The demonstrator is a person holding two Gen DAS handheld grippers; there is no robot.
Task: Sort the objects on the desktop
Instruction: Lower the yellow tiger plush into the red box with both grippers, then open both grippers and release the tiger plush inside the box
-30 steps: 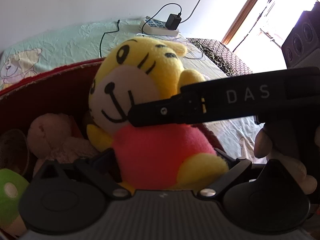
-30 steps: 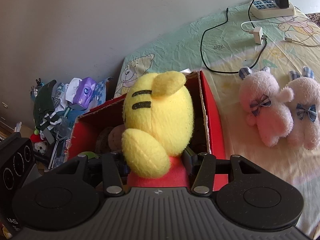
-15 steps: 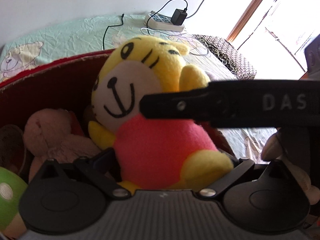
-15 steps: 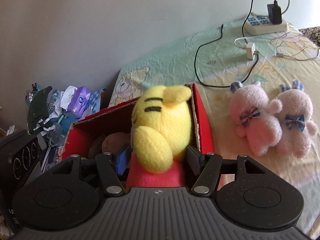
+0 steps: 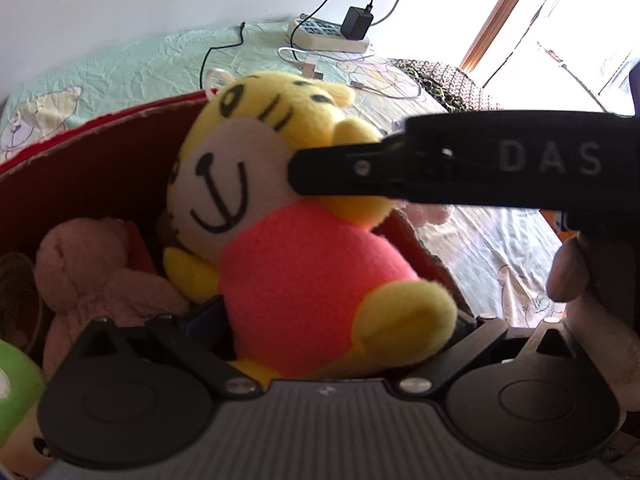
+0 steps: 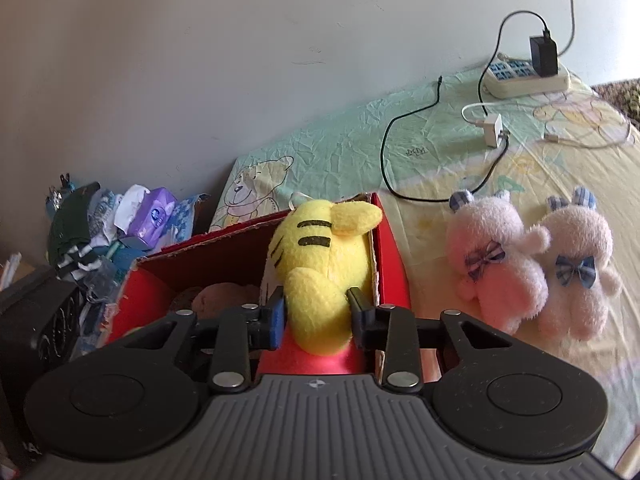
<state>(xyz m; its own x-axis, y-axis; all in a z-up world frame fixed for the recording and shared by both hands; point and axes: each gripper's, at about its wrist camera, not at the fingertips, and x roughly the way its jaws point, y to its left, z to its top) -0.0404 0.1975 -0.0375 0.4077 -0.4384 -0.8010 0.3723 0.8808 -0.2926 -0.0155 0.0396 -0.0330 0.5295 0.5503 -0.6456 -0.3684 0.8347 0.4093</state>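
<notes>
A yellow tiger plush in a pink shirt sits upright at the right end of a red cardboard box. My left gripper faces its front, with the fingers pressed against both sides of the pink body. My right gripper comes from behind the tiger plush and is shut on its yellow arm. One of its black fingers lies across the tiger's cheek in the left wrist view. The box wall stands just right of the plush.
Inside the box lie a pale pink plush and a green toy. Two pink bunnies with bows sit on the sheet to the right. A power strip with cables, a clutter pile, a black speaker.
The right gripper has drawn back from the plush and its fingers have narrowed, from around the body to the yellow arm. The plush has tilted a little. The left fingers hold the same width.
</notes>
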